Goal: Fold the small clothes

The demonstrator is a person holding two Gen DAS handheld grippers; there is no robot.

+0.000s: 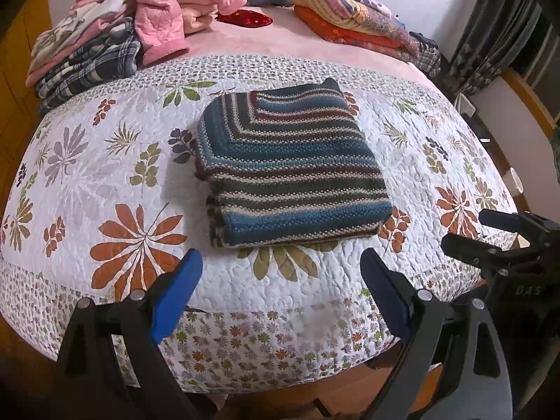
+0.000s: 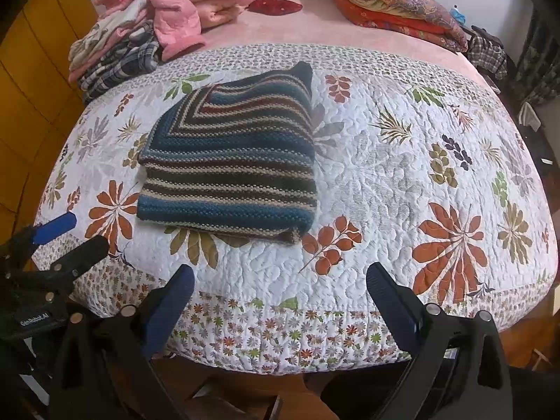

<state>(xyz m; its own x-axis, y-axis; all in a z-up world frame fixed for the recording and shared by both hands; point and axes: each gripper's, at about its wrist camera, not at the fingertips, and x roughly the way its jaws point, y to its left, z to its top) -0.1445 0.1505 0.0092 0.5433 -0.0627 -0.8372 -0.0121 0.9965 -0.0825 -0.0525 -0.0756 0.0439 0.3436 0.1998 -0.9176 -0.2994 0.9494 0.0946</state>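
Both grippers wide open and empty, hovering over the near edge of the bed. Left gripper (image 1: pixel 281 273) with bright blue pads spread far apart, nothing between them, aimed at the striped knit. Right gripper (image 2: pixel 280 287) same deal, dark blue pads splayed, nothing pinched. Also visible off to the side in each other's cameras: right one at the right border of the left wrist view, left one at the left border of the right wrist view, both clear of the fabric.

Folded striped sweater (image 1: pixel 290 171) lying flat on the floral quilt (image 1: pixel 105 182), roughly mid-bed, a bit beyond the fingertips and not touching either gripper. Blue, cream, dark green and maroon bands, folded into a thick rectangle, layered edges showing on the near left corner. One dark corner poking up at the far right side.

Further back on the pink bedsheet (image 1: pixel 280 42): messy pile of clothes (image 1: pixel 105 35) at the far left, pink quilted jacket on top, plaid and pale stuff underneath, sleeve hanging down onto the quilt's border. Small shiny red item (image 1: pixel 245 19) just beside that pile, can't tell what it is. Stack of folded patterned blankets (image 1: pixel 353 21) at the far right, orange one at the bottom. Dark curtain (image 1: pixel 490 56) off to the right.
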